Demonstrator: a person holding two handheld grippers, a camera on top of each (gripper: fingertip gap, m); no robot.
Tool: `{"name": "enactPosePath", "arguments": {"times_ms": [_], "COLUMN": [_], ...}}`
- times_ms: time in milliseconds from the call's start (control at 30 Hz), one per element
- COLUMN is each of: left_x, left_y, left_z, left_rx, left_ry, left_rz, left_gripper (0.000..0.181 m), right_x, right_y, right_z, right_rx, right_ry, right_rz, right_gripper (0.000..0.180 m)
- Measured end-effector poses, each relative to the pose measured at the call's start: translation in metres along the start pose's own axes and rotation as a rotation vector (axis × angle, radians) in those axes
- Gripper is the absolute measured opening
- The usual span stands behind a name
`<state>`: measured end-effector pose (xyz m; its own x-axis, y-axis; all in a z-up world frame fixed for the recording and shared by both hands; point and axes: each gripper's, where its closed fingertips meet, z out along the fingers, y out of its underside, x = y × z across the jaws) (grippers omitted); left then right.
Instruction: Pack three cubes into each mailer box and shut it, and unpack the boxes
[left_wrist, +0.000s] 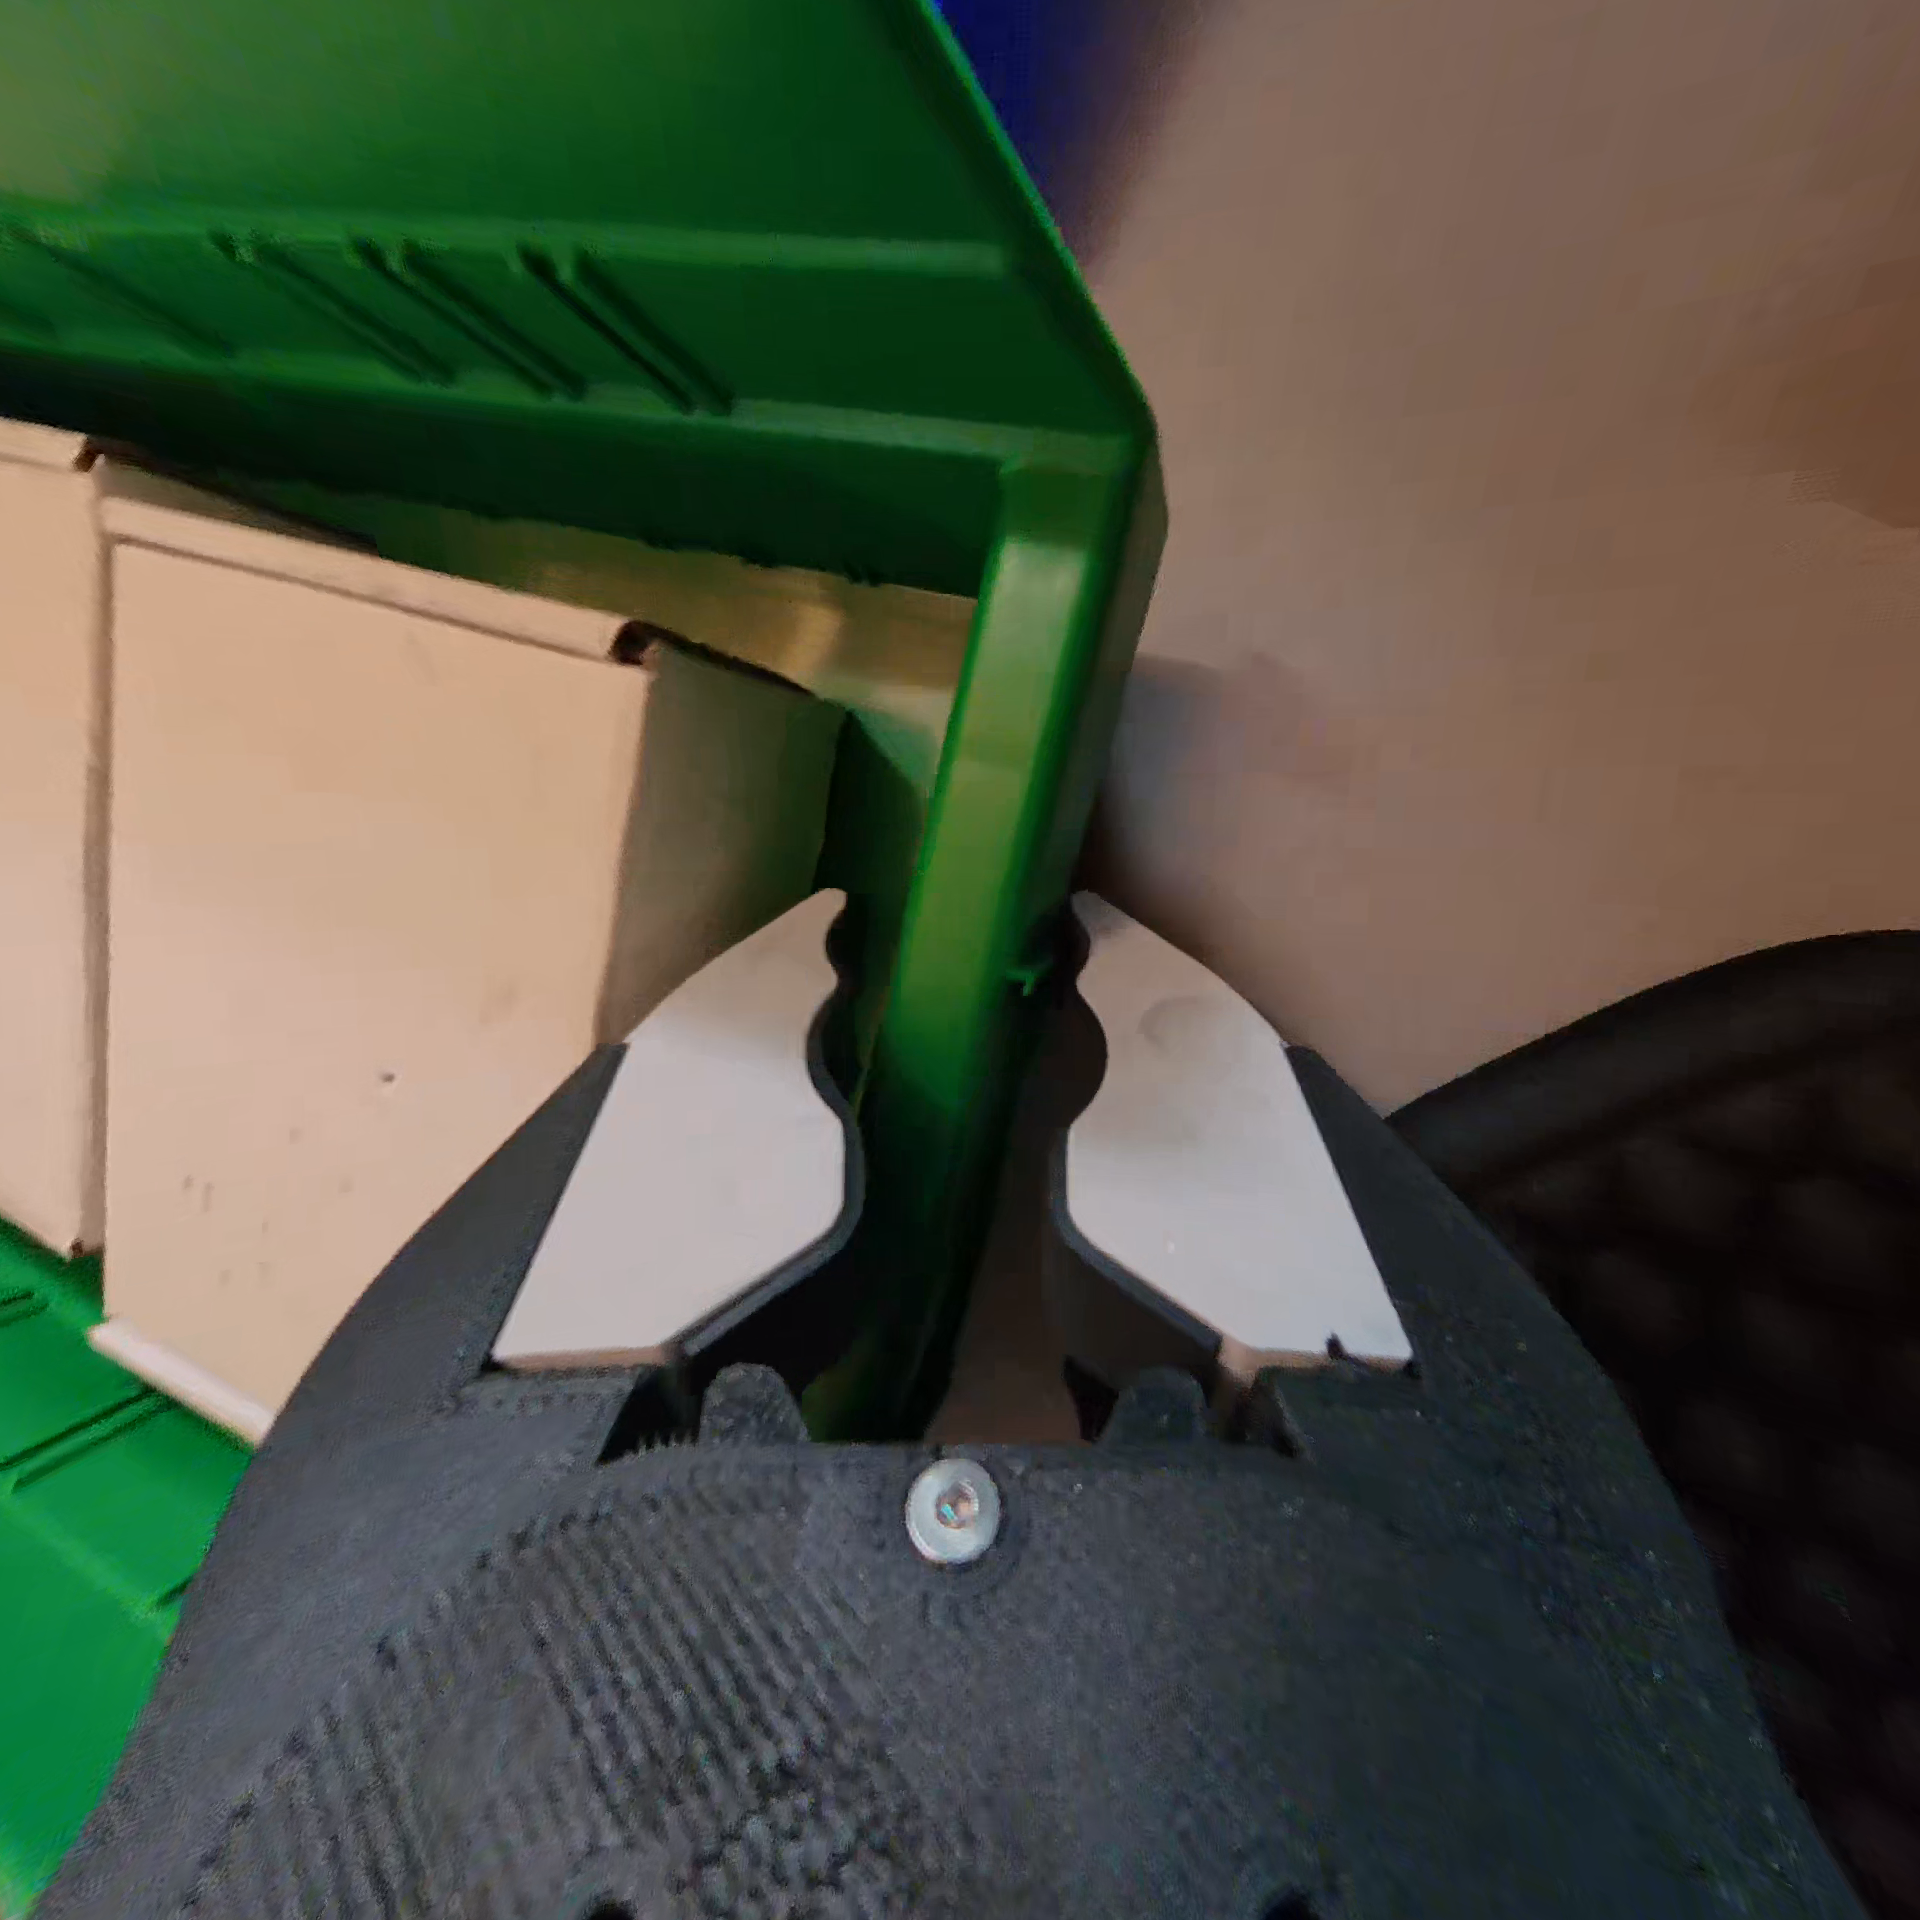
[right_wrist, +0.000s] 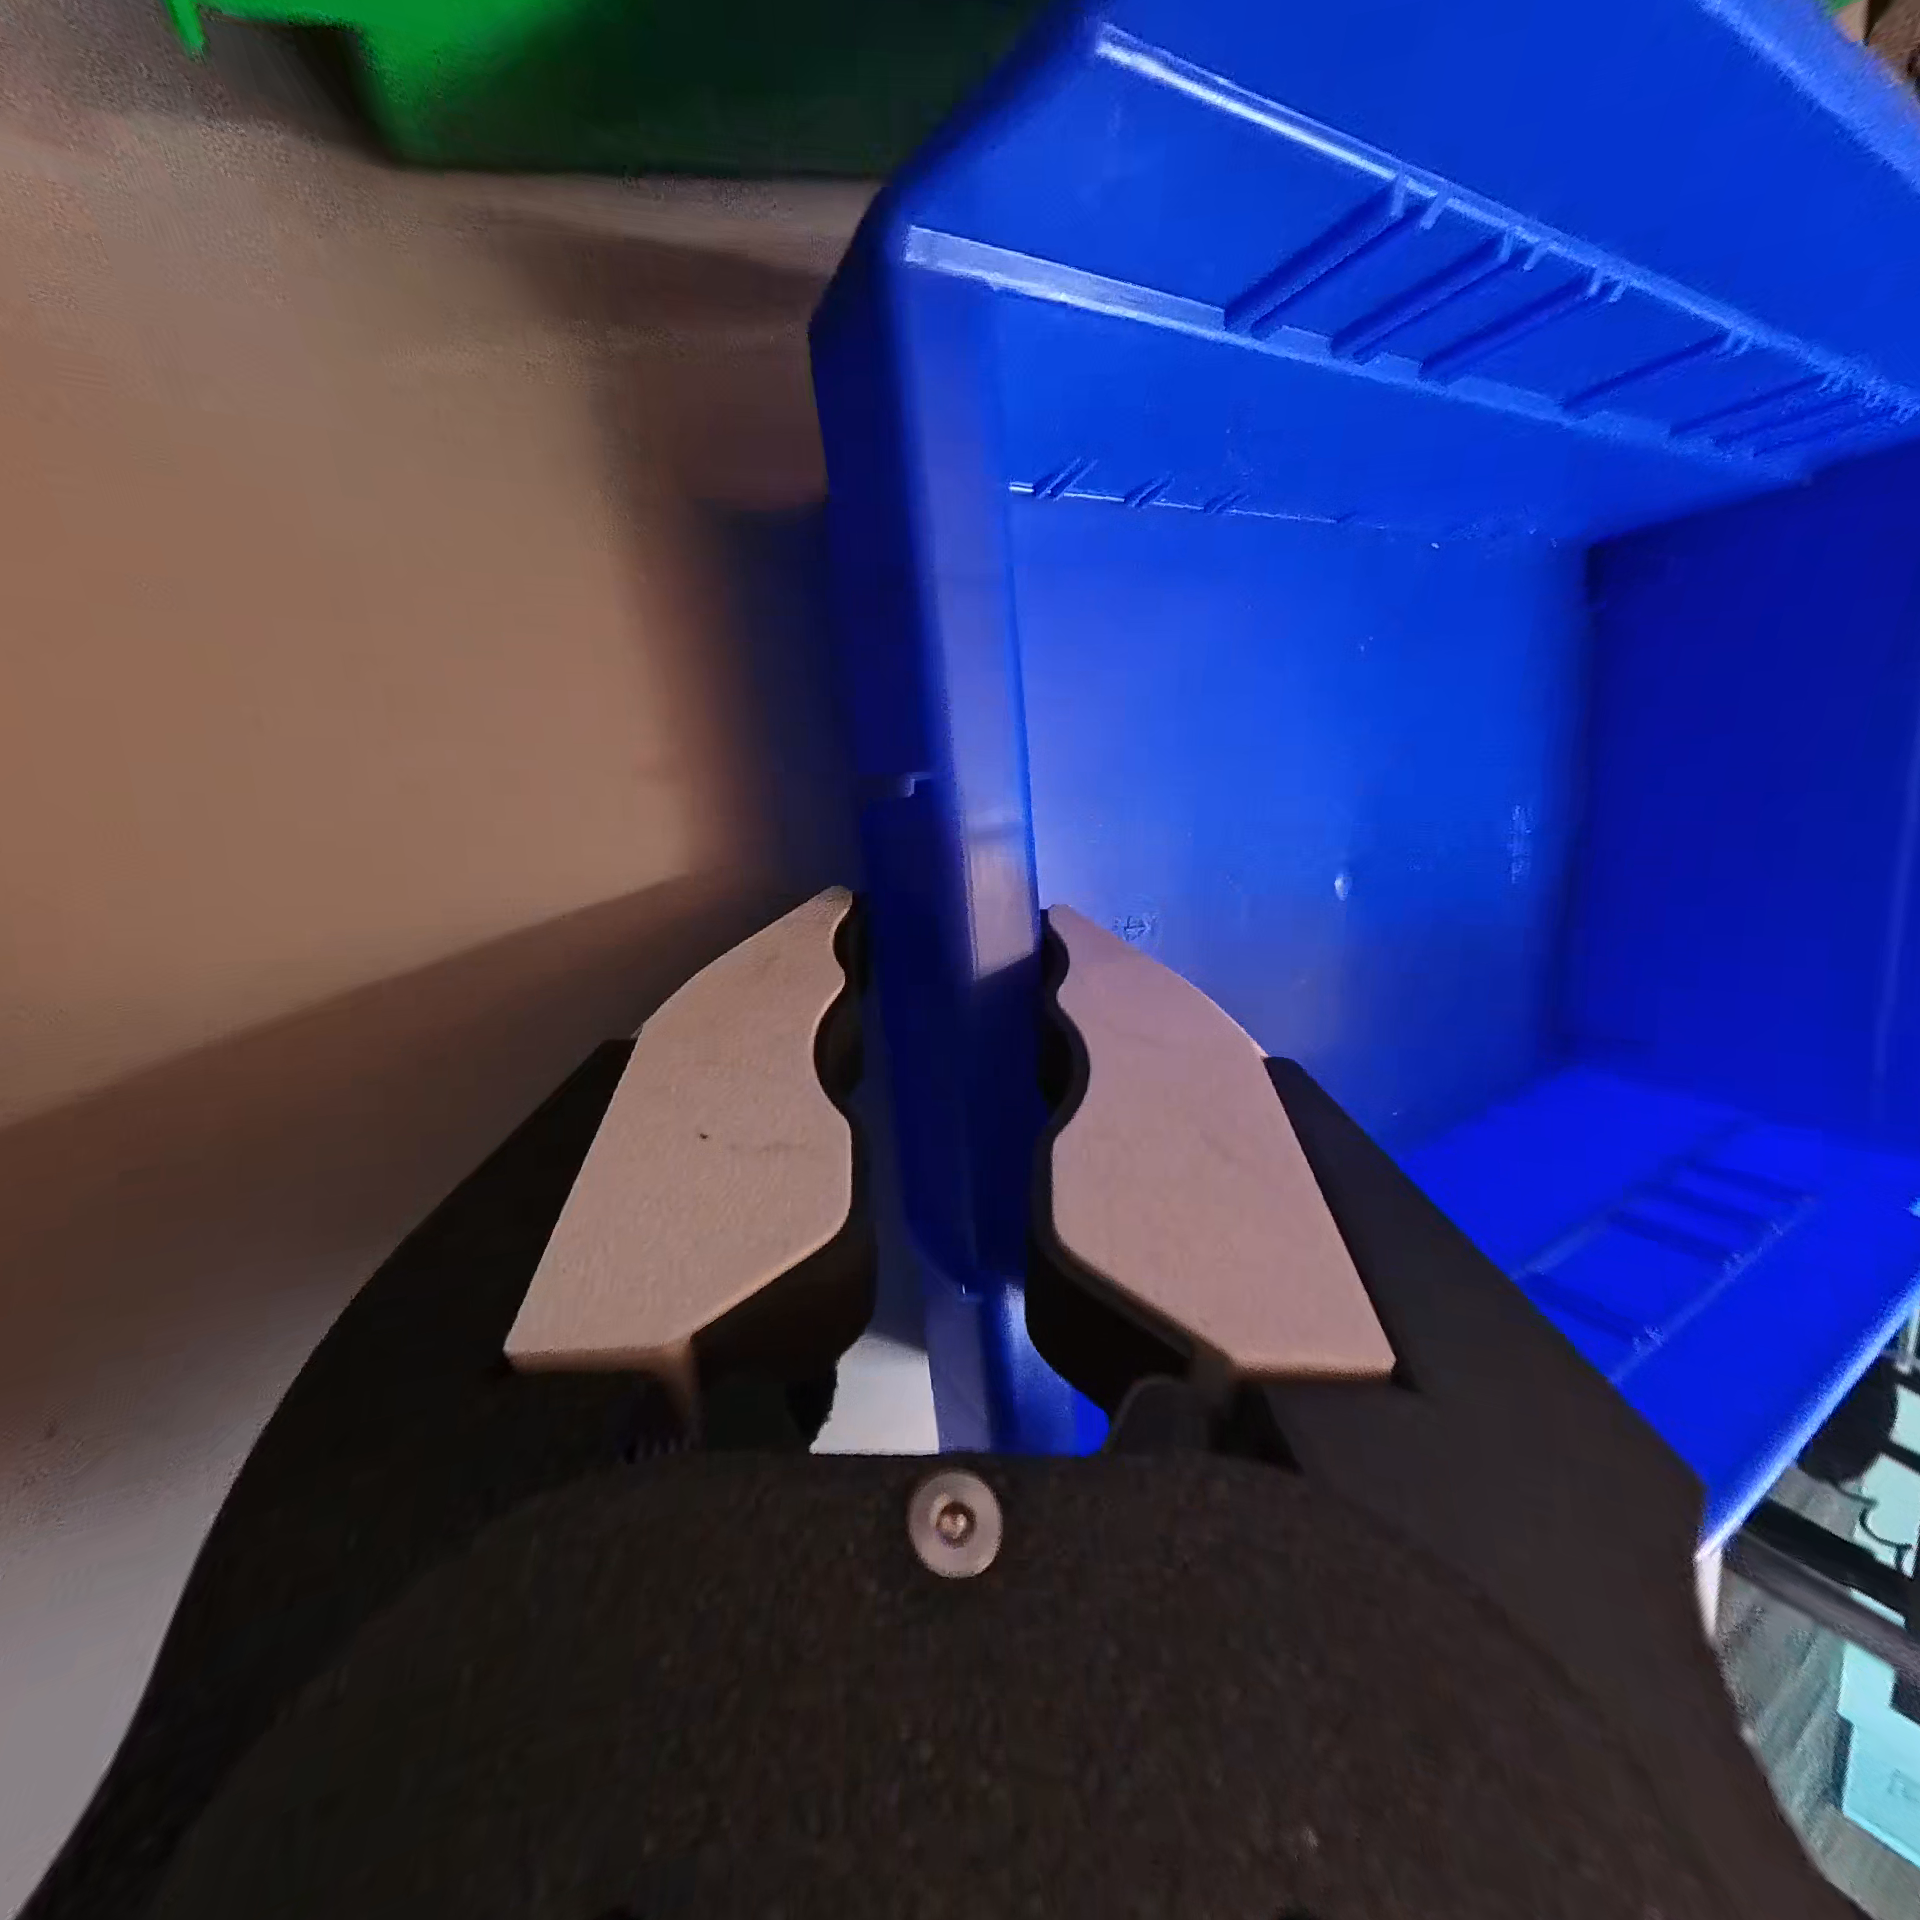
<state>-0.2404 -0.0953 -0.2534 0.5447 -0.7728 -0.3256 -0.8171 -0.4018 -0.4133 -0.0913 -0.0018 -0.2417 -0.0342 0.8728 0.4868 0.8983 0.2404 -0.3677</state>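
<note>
Claws both clenched on bin walls, we hold the green bin (left_wrist: 966, 831) with our left claw (left_wrist: 956, 914), mailer boxes (left_wrist: 353, 935) inside, and the cubeless blue bin (right_wrist: 1299, 779) with our right claw (right_wrist: 948, 914), likely to reposition them

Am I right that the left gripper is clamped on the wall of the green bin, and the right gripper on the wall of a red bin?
Not quite. The left gripper is shut on the wall of the green bin, as you say. But the right gripper clamps the wall of a blue bin, not a red one; the right wrist view shows it.
</note>
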Motion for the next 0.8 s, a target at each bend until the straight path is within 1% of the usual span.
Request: {"name": "enactPosePath", "arguments": {"times_ms": [267, 467, 633, 800], "left_x": [-0.001, -0.004, -0.01, -0.025], "left_y": [-0.009, -0.022, -0.032, -0.036], "left_z": [0.006, 0.013, 0.022, 0.03], "left_rx": [-0.005, -0.02, -0.01, -0.021], "left_ry": [0.002, 0.015, 0.054, 0.055], "left_rz": [0.018, 0.062, 0.063, 0.054], "left_gripper": [0.031, 0.029, 0.026, 0.026], "right_x": [-0.009, 0.002, 0.018, 0.033], "right_y": [0.072, 0.128, 0.159, 0.177], "right_z": [-0.038, -0.057, -0.061, -0.059], "right_rx": [-0.049, -0.103, -0.132, -0.147], "right_ry": [0.052, 0.066, 0.057, 0.047], "right_rz": [0.052, 0.063, 0.078, 0.082], "right_gripper": [0.029, 0.03, 0.03, 0.03]}}
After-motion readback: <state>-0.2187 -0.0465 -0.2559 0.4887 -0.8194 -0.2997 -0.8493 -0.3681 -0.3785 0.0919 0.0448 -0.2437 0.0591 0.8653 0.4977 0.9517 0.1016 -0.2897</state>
